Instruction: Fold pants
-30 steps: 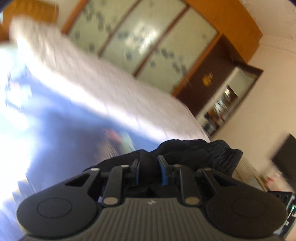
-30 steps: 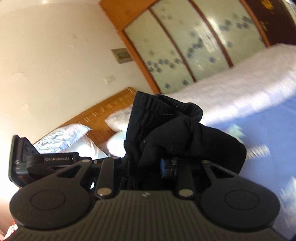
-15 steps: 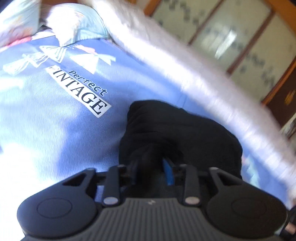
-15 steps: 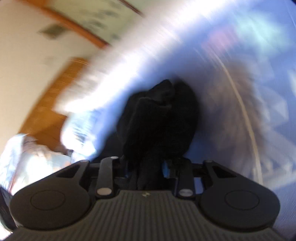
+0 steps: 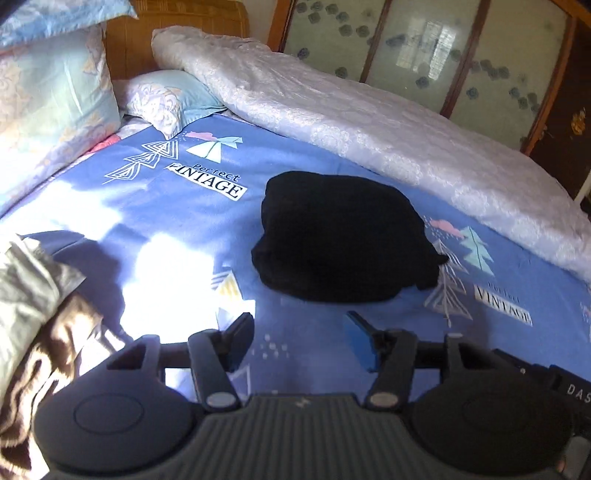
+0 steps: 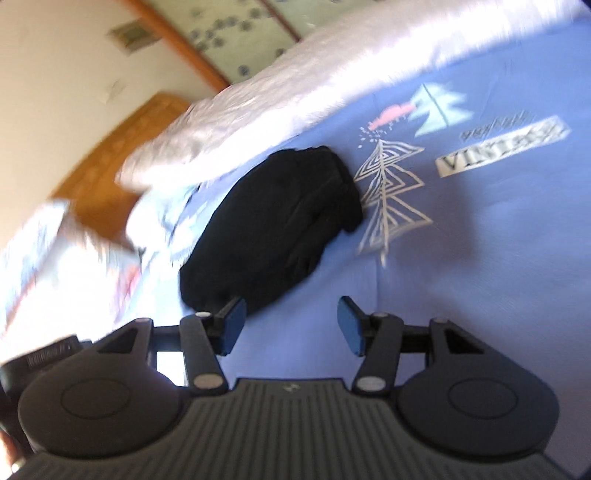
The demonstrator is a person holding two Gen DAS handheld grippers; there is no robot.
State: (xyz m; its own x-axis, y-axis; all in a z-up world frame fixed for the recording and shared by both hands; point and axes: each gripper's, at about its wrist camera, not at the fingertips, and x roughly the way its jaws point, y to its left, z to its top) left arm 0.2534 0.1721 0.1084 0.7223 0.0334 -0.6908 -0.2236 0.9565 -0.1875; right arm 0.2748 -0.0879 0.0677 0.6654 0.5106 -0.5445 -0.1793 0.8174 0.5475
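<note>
The black pants (image 5: pixel 343 236) lie folded in a compact bundle on the blue printed bed sheet (image 5: pixel 177 229). They also show in the right wrist view (image 6: pixel 269 229), left of centre. My left gripper (image 5: pixel 301 341) is open and empty, just short of the bundle. My right gripper (image 6: pixel 290 326) is open and empty, with its left fingertip (image 6: pixel 232 319) close to the bundle's near edge.
A rolled white quilt (image 5: pixel 369 114) runs along the far side of the bed. Pillows (image 5: pixel 55 85) lean on the wooden headboard (image 5: pixel 177 33) at the left. Brown and grey cloth (image 5: pixel 33 314) lies at the near left. A wardrobe with glass doors (image 5: pixel 443 48) stands behind.
Both grippers held the black pants up, brought them down onto the sheet, then opened and drew back. The bundle now lies free on the bed.
</note>
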